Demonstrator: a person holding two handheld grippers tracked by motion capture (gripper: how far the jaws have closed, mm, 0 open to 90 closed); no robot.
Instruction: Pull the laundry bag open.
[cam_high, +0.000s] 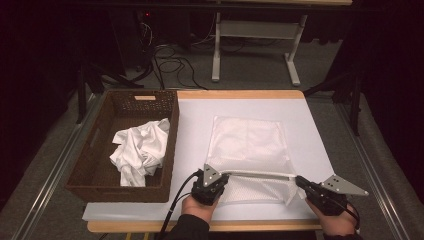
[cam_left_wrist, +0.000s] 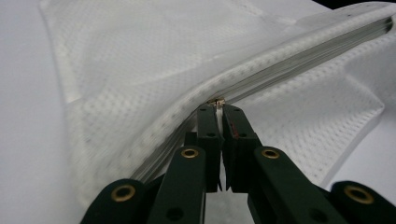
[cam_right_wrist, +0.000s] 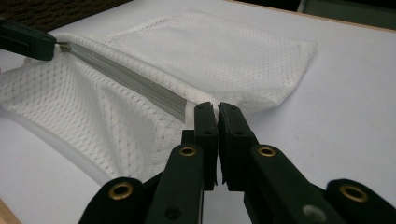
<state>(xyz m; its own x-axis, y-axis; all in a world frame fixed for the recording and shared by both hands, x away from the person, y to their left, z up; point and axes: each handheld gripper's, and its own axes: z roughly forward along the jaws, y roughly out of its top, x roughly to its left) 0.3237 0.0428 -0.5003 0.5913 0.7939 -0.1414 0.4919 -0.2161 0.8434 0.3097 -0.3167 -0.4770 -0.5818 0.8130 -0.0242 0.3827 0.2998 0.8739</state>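
Left claw (cam_left_wrist: 217, 109) clenched on zipper pull (cam_left_wrist: 216, 101); right claw (cam_right_wrist: 216, 108) grasping mesh bag (cam_high: 248, 145); white tabletop (cam_high: 195, 125), dark room.

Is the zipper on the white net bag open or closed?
Closed along the stretch that shows: the zipper runs as one joined strip across the mesh bag.
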